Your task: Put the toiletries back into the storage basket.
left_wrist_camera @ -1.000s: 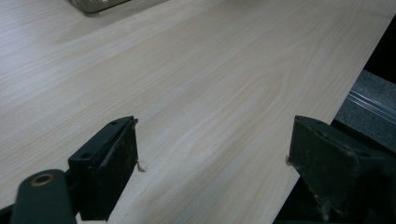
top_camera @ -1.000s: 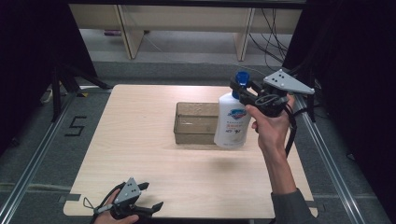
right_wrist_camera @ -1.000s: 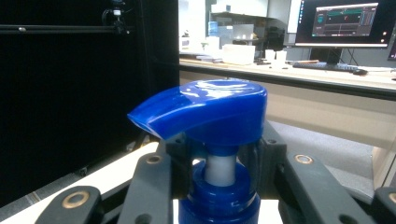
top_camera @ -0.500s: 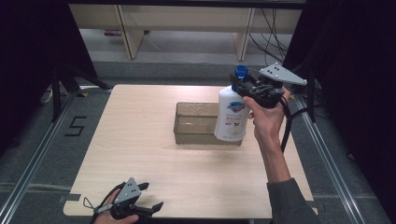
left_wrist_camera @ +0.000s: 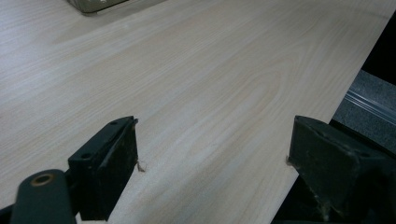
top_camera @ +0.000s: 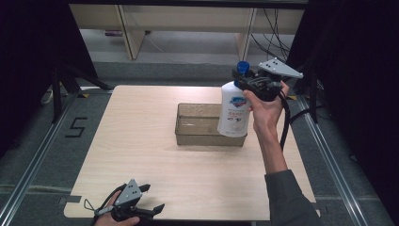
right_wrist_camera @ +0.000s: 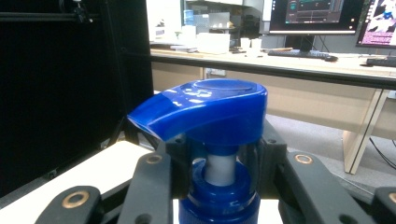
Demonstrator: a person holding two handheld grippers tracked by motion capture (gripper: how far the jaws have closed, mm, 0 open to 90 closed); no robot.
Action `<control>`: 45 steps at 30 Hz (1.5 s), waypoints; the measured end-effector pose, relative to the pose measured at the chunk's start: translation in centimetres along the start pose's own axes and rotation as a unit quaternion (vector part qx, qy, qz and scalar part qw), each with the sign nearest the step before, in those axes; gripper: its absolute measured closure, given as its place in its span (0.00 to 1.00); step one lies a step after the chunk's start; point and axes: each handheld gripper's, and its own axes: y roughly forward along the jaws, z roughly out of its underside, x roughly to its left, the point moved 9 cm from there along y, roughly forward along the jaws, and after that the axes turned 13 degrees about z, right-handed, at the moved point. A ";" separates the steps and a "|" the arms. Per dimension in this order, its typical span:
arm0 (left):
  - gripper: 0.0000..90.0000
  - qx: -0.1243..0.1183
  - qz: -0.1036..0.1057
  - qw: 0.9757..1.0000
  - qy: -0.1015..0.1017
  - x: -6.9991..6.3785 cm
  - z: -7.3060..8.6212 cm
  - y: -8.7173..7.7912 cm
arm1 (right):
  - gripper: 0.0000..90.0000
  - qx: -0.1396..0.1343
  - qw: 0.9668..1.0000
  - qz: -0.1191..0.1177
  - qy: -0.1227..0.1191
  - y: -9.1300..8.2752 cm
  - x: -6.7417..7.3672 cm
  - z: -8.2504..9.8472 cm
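A white soap bottle (top_camera: 234, 110) with a blue pump head (top_camera: 242, 67) hangs upright over the right end of a clear plastic bin (top_camera: 200, 125). My right gripper (top_camera: 246, 83) is shut on the bottle's neck just under the pump; in the right gripper view the blue pump (right_wrist_camera: 205, 109) sits between the black jaws. My left gripper (top_camera: 150, 198) rests at the table's near left edge, open, with bare wood between its pads (left_wrist_camera: 119, 154).
The light wooden table (top_camera: 141, 141) has its near edge by my left gripper. Metal rails run along the floor on both sides. Desks and cables stand beyond the far edge.
My right hand has carried the bottle a little to the left, over the bin's right end. The left gripper has stayed put.
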 end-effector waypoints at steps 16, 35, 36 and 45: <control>0.17 -0.001 0.004 1.000 0.002 -0.1 -0.1 0.0 | 0.73 0.007 1.000 0.014 0.015 2.3 -0.9 1.1; 0.17 -0.003 0.001 1.000 0.004 -0.1 -0.1 -0.1 | 0.73 0.022 0.999 0.015 0.022 3.4 -1.1 3.3; 0.17 -0.003 0.001 1.000 0.004 -0.1 -0.1 -0.1 | 0.73 0.022 0.999 0.015 0.022 3.4 -1.1 3.3; 0.17 -0.002 0.000 1.000 0.003 -0.1 -0.1 -0.1 | 0.73 0.020 0.999 0.011 0.022 3.9 -1.1 4.4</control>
